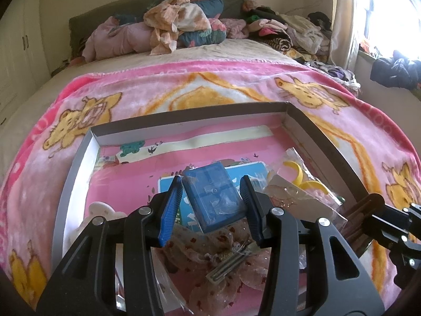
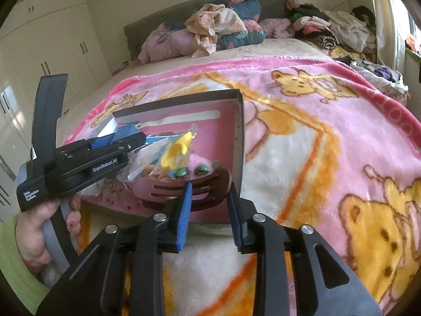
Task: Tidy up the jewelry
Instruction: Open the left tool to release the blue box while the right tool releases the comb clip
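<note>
Pink blanket (image 1: 236, 84) on bed (image 1: 205, 50)

Mauve claw hair clip (image 2: 184, 189) on box (image 2: 239, 137) rim, between right gripper (image 2: 210, 210) parted jaws.

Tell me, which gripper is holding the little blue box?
The left gripper holds the blue plastic box over the cardboard tray. The right gripper has only a mauve hair claw between its pads.

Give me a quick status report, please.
Left gripper shut on blue box. Right gripper open at hair claw. Tray cluttered.
</note>
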